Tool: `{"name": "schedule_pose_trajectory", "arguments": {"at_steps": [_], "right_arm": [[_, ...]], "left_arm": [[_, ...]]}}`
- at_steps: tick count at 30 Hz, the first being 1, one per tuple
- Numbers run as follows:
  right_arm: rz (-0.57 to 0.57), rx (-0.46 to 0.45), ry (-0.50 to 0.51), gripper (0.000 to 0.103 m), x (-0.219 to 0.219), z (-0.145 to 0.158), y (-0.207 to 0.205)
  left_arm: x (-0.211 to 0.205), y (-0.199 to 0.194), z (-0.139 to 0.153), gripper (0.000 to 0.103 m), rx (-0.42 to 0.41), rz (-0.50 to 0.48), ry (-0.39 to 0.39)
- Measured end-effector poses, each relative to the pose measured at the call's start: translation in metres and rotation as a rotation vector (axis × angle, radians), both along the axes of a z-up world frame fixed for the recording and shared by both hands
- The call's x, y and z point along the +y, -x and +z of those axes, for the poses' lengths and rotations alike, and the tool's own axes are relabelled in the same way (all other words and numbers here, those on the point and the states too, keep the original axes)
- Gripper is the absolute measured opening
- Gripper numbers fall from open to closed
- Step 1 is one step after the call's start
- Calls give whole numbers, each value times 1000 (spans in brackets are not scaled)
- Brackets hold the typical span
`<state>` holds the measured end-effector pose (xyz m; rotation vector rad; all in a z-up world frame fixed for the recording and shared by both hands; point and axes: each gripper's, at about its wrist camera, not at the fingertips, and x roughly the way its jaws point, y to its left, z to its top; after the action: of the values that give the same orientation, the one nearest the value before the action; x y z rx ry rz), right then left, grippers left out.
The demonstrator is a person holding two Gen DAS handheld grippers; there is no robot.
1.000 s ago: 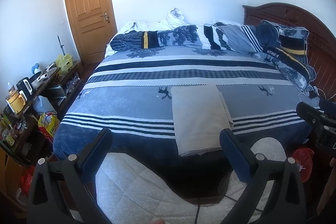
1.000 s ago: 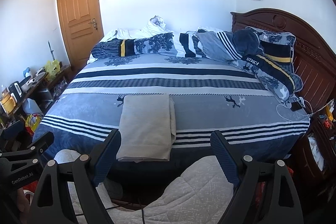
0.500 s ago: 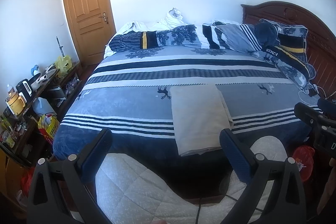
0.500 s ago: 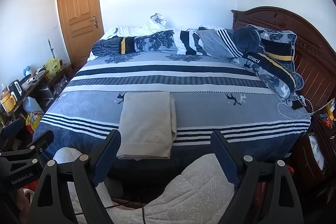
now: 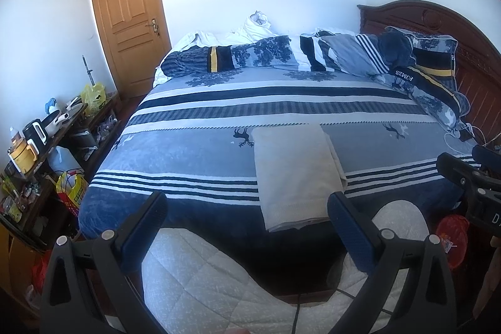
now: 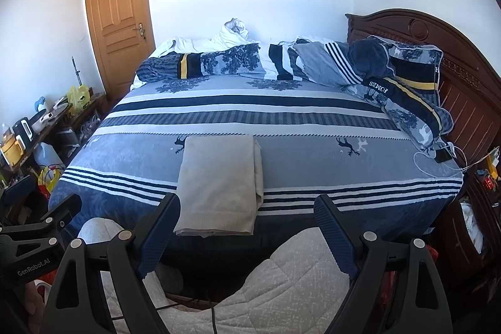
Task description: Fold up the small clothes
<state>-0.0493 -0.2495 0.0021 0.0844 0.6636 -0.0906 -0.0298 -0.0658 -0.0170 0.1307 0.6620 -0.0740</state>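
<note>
2 gripper sets [image 5: 247,208] [image 6: 247,208] open, 1 folded garment [image 5: 294,174]

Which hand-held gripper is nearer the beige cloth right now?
Neither clearly. The cloth lies ahead toward the left hand-held gripper's right finger, and toward the right hand-held gripper's left finger. Both open, short of it.

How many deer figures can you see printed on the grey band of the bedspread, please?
2: one deer figure just left of the folded beige cloth, another deer figure to its right. The cloth may hide more.
</note>
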Motion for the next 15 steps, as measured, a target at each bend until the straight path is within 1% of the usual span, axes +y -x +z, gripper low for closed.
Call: {"name": "schedule_pose_trajectory", "arguments": {"at_steps": [15], "right_arm": [[7,8,0,90,-5,-2,-4]], "left_arm": [[-1,1,-1,102,7,-7,0]]}}
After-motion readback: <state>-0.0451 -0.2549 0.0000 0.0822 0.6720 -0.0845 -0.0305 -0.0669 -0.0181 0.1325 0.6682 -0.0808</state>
